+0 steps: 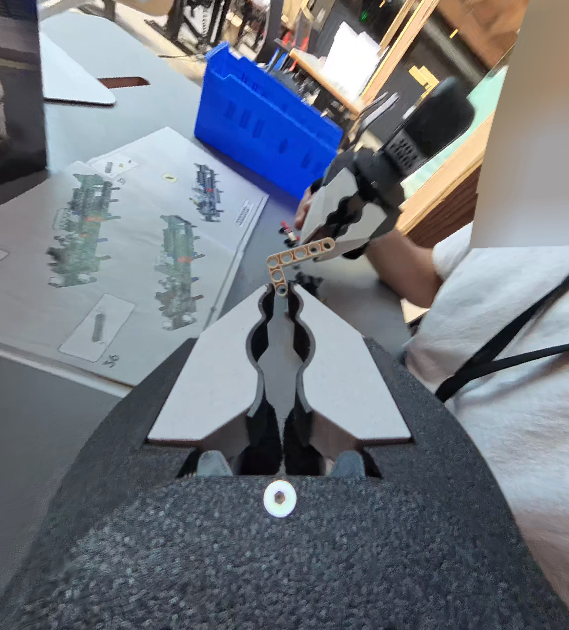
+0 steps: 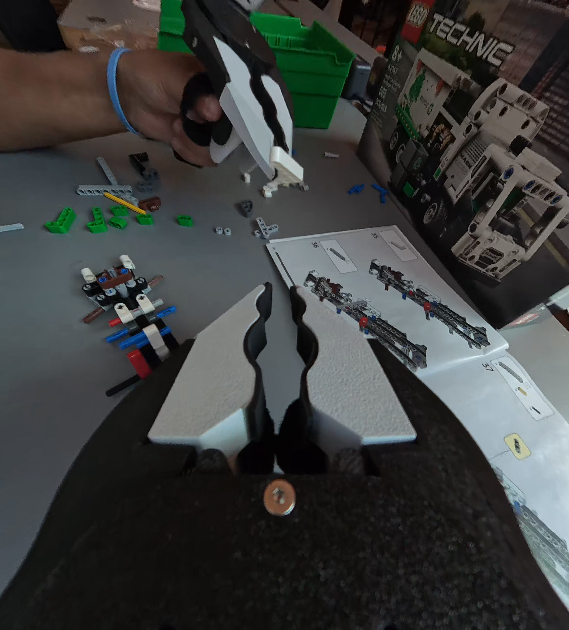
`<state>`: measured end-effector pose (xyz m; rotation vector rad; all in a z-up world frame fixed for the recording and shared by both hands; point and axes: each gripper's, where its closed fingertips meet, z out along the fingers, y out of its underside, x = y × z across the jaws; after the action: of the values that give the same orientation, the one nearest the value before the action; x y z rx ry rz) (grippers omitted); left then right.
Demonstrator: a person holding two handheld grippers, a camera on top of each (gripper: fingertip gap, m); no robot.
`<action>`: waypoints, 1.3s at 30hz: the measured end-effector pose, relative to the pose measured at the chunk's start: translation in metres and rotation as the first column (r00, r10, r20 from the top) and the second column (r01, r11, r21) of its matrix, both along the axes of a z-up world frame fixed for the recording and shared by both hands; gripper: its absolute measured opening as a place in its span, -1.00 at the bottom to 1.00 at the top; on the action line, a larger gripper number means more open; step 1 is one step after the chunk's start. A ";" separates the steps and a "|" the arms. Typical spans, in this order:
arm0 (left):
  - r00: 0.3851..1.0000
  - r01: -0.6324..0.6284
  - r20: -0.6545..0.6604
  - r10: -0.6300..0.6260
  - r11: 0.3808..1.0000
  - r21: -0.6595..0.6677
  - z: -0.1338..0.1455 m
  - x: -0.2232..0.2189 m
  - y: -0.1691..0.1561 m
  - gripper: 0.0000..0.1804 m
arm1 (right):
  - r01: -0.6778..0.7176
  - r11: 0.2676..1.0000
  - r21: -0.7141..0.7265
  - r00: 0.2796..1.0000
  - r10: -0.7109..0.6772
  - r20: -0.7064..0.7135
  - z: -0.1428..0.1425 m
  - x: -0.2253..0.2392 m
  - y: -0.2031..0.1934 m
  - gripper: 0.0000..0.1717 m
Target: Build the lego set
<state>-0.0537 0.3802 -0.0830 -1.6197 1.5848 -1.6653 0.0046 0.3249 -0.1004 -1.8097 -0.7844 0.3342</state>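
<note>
The angled beam (image 1: 284,260), with its row of round holes, is pale cream (whiter in the right wrist view). The left gripper (image 1: 280,289) and the right gripper (image 2: 281,289) both have light grey fingers, black wavy pads and a speckled black body. The table (image 2: 191,259) is plain grey; on it lie bright green pieces (image 2: 99,220), a yellow rod (image 2: 124,203) and blue pins (image 2: 356,188). There is a blue bin (image 1: 266,136) and a green bin (image 2: 310,68). The wristband (image 2: 114,92) is light blue.
</note>
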 end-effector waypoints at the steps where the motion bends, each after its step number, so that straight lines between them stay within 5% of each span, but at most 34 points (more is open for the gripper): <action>1: 0.999 0.041 0.031 -0.038 0.991 -0.126 0.011 -0.002 -0.007 -0.94 | -0.028 1.000 0.015 0.999 0.028 -0.042 0.004 -0.004 -0.001 -0.87; 4: 0.985 0.158 0.128 -0.116 0.906 -0.393 0.037 -0.010 -0.016 -0.93 | -0.086 0.995 0.059 0.987 0.093 -0.128 0.015 -0.016 -0.004 -0.81; 10: 0.941 0.319 0.282 -0.187 0.765 -0.559 0.063 -0.022 -0.025 -0.94 | -0.199 0.966 0.168 0.948 0.233 -0.217 0.044 -0.038 -0.004 -0.76; 16: 0.897 0.436 0.347 -0.274 0.671 -0.600 0.072 -0.038 -0.039 -0.94 | -0.360 0.930 0.069 0.901 0.366 -0.231 0.065 -0.062 0.006 -0.73; 30: 0.843 0.538 0.330 -0.425 0.652 -0.535 0.067 -0.052 -0.075 -0.93 | -0.699 0.711 0.079 0.677 0.693 -0.246 0.094 -0.104 -0.011 -0.87; 36: 0.838 0.546 0.321 -0.442 0.652 -0.526 0.064 -0.051 -0.081 -0.94 | -0.713 0.700 0.041 0.677 0.703 -0.217 0.089 -0.107 -0.017 -0.92; 39: 0.862 0.508 0.291 -0.416 0.708 -0.492 0.057 -0.043 -0.082 -0.92 | -0.695 0.712 -0.099 0.706 0.648 -0.285 0.084 -0.102 -0.017 -0.92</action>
<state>-0.0971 0.2977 -0.0256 -1.3061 1.6052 -2.6635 -0.0972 0.3078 -0.0160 -1.5540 -1.2738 1.1287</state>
